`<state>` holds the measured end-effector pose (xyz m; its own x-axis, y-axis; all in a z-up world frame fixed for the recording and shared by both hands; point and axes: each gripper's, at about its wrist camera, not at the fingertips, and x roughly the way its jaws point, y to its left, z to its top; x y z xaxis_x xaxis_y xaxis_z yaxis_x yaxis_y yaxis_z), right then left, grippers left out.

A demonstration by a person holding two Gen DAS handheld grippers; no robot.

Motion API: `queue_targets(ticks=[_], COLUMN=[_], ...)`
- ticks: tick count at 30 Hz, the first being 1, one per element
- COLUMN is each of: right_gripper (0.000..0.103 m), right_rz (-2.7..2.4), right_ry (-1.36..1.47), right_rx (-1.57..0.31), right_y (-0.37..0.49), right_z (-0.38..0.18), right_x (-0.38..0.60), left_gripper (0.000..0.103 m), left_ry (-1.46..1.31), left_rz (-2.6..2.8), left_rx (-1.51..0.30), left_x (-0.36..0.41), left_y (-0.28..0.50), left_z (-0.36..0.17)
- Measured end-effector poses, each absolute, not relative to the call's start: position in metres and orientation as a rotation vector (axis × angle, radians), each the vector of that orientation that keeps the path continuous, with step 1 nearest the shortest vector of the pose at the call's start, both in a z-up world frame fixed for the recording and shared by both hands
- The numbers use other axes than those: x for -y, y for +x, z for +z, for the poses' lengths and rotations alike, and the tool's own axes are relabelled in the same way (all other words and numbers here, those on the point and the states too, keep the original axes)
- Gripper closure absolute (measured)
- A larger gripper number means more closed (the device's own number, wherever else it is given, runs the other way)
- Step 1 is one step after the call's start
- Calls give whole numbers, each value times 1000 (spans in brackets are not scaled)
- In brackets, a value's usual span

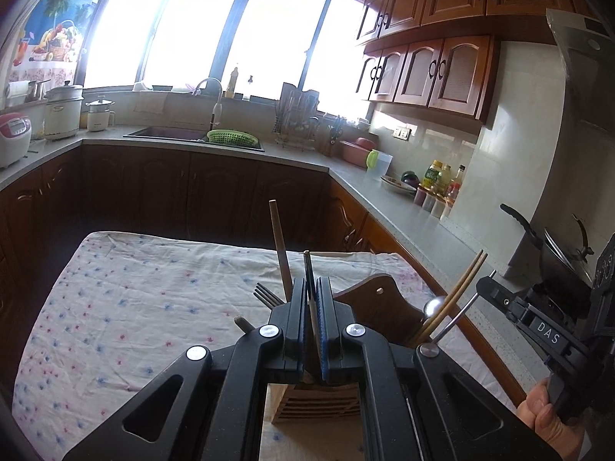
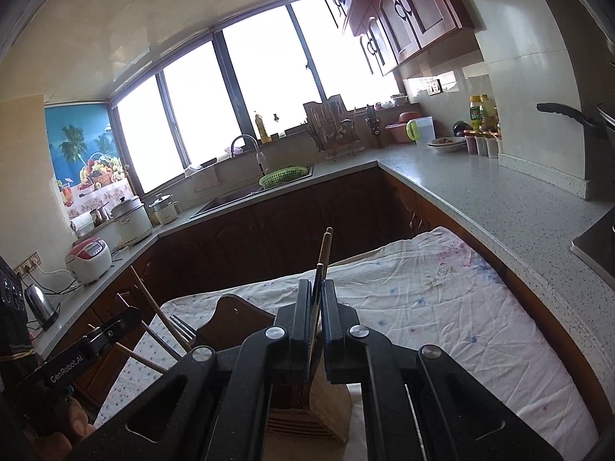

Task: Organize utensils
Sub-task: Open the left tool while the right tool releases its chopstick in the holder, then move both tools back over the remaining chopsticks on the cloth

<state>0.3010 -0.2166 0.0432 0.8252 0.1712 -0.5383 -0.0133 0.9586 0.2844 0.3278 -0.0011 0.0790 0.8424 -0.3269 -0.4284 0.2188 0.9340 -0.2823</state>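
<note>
Left gripper [image 1: 312, 307] clamped narrow on a thin dark utensil handle [image 1: 307, 269], directly above the slatted wooden utensil holder [image 1: 319, 407] near the front edge of the floral cloth-covered table [image 1: 134, 307]. Right gripper [image 2: 316, 307] likewise pinched on a slim dark-tipped stick [image 2: 318, 288], over the same holder [image 2: 326, 411]. Crowding the holder: metal fork [image 1: 267, 295], brown wooden handle [image 1: 280, 246], pair of bamboo chopsticks [image 1: 457, 292], steel ladle [image 1: 432, 307]. Beyond the table's far edge, dark wood cabinets [image 1: 192, 192] under a grey countertop [image 1: 403, 215].
</note>
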Motion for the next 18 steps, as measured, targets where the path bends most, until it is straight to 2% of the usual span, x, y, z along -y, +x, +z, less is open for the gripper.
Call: queue_targets(ticks=[4, 6, 7, 9, 10, 11, 12, 14, 15, 17, 18], right_gripper=[98, 93, 93, 89, 79, 61, 54, 41, 37, 20, 18], right_rz=[103, 109, 113, 117, 121, 125, 124, 120, 122, 128, 131], right_ry=[287, 297, 303, 317, 326, 337, 345, 349, 353, 358, 357], right_rx=[-602, -606, -602, -592, -582, -567, -550, -513, -498, -467, -452], right_y=[303, 303, 302, 298, 296, 292, 288, 278, 273, 261, 255], right_z=[43, 44, 44, 48, 51, 55, 59, 69, 73, 82, 86], right_x=[218, 219, 221, 225, 227, 230, 232, 236, 237, 240, 241], left_gripper=[99, 98, 94, 76, 71, 61, 57, 39, 34, 26, 24], left_ry=[-230, -245, -252, -260, -260, -263, -270, -281, -284, -291, -294], left_rz=[-294, -311, -321, -328, -323, -323, -324, -315, -305, -290, -283], left_rx=[-499, -505, -503, -477, -461, -443, -425, -391, -374, -355, -352], left_x=[0, -2, -4, -7, -9, -11, -13, -20, -22, -29, -33], left_y=[329, 326, 324, 316, 310, 302, 295, 280, 270, 254, 246], left_z=[77, 79, 80, 86, 90, 93, 96, 104, 105, 107, 107])
